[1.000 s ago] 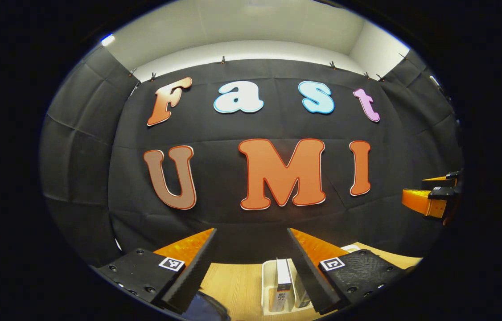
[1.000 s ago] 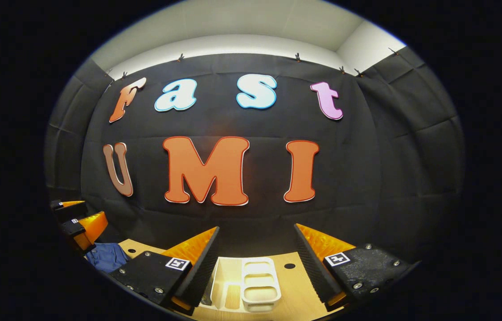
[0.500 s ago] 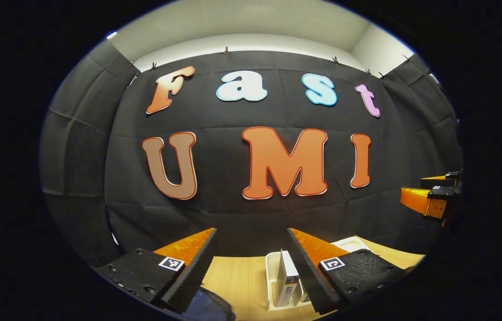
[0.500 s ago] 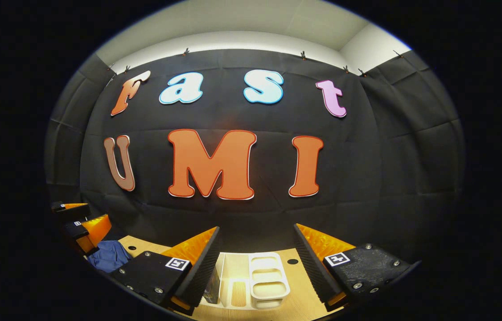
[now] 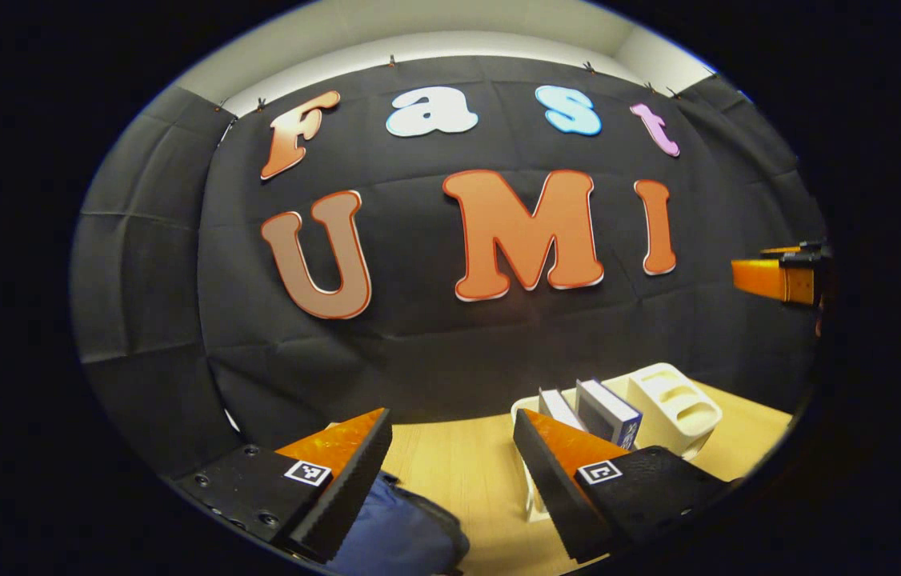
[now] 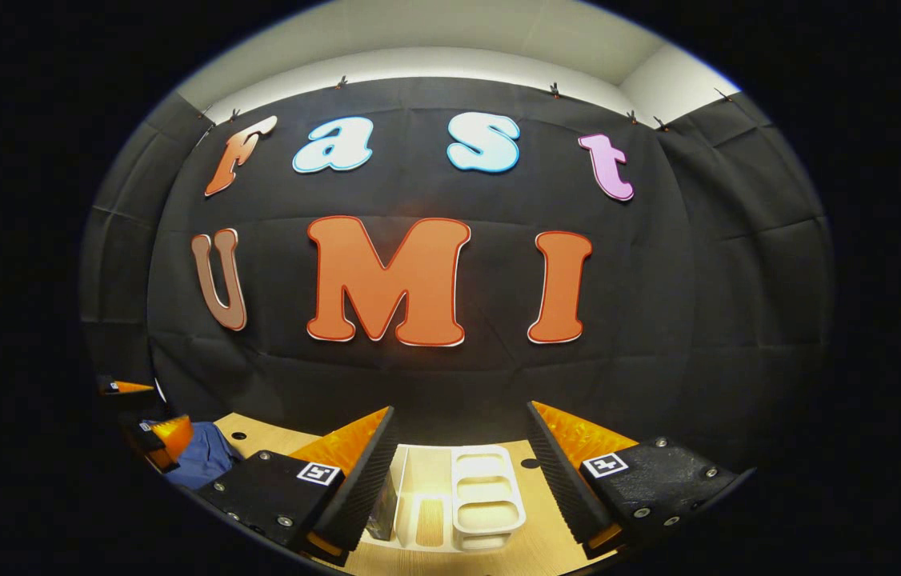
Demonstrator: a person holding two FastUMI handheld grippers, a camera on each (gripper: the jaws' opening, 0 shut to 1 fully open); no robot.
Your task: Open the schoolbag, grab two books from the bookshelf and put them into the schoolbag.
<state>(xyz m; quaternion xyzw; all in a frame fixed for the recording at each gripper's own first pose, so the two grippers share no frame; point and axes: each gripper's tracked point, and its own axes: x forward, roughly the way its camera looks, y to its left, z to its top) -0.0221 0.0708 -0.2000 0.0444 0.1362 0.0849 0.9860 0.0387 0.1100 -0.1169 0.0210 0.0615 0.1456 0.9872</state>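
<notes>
Both grippers are open and empty: left gripper (image 5: 450, 472) hangs above the schoolbag (image 5: 398, 536), left of the bookshelf (image 5: 670, 408); right gripper (image 6: 462, 472) faces the bookshelf.

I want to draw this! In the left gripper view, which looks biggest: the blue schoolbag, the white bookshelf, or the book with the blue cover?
1. White bookshelf
2. Blue schoolbag, partly hidden and nearer, so unsure against the bookshelf
3. Book with the blue cover

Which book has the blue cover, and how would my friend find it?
Start at the wooden table below the black cloth wall. On it stands a white bookshelf, and two books sit upright in its slots. The blue book is the one next to the shelf's rounded compartments; its neighbour, the white book, has a pale cover.
</notes>
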